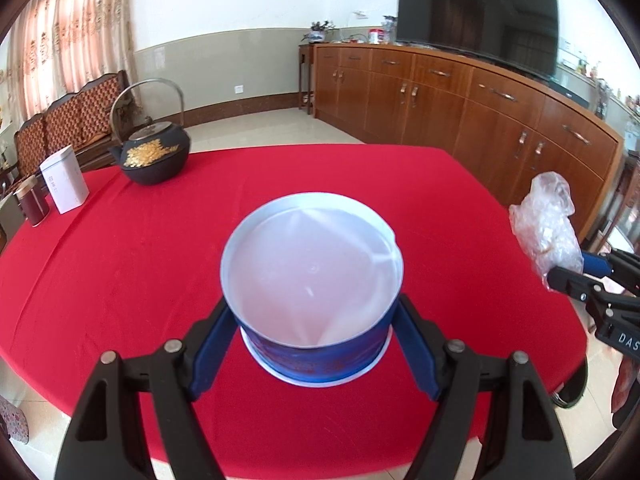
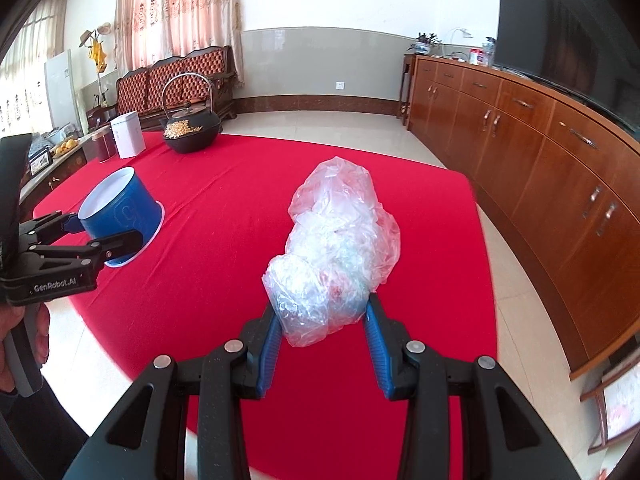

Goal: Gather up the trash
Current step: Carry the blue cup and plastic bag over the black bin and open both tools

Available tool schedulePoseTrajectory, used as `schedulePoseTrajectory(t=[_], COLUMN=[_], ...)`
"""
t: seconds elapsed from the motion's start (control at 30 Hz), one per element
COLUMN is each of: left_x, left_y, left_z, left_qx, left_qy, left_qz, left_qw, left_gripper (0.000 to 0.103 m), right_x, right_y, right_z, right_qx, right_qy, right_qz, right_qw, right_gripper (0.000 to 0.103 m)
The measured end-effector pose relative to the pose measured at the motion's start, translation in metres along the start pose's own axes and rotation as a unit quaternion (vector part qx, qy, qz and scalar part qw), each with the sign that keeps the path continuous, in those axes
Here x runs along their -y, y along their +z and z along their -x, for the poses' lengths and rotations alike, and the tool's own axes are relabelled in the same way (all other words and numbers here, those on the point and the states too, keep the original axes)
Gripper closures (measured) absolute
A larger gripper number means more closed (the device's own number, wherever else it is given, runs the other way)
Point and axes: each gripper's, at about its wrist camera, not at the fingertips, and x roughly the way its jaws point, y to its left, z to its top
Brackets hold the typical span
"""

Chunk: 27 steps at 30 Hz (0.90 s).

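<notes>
A blue round bin point(image 1: 316, 356) with a white liner stands on the red tablecloth point(image 1: 120, 264). My left gripper point(image 1: 314, 312) is shut on its sides; it also shows in the right wrist view point(image 2: 100, 236), around the bin point(image 2: 124, 208). My right gripper point(image 2: 322, 320) is shut on a crumpled clear plastic bag point(image 2: 336, 248), held above the cloth, to the right of the bin. In the left wrist view the bag point(image 1: 546, 224) and right gripper point(image 1: 576, 276) are at the right edge.
A black iron teapot point(image 1: 154, 156), a white box point(image 1: 64, 180) and a dark red tin point(image 1: 32, 200) stand at the table's far left. A long wooden sideboard point(image 1: 460, 104) with a television point(image 1: 476, 16) lines the right wall. A wooden sofa point(image 2: 176, 76) stands behind.
</notes>
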Motion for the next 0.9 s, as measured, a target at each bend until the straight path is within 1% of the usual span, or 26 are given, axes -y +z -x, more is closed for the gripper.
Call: schedulePoseTrajectory(t=[0.17, 0.43, 0.73, 0.9], left_x=[0.027, 0.075, 0.131, 0.165], left_y=[-0.009, -0.019, -0.023, -0.023], left_z=[0.014, 0.029, 0.030, 0.027], left_qx=[0.005, 0.013, 0.012, 0.009], left_qy=[-0.024, -0.066, -0.112, -0.136], left_qz=[-0.011, -0.040, -0.076, -0.101], left_qw=[0.9996, 0.9969, 0.9907, 0.9854], left_gripper=[0.025, 0.025, 0.025, 0.025], right_x=[0.008, 0.037, 0.071, 0.093], right_y=[-0.025, -0.062, -0.096, -0.119], right_z=[0.036, 0.087, 0.124, 0.141], right_qx=[0.006, 0.012, 0.013, 0.009], right_qy=[-0.020, -0.058, -0.099, -0.118], right_qz=[-0.009, -0.037, -0.064, -0.081], right_qw=[1.000, 0.998, 0.993, 0.990], right_gripper=[0.061, 0.061, 0.061, 0.061])
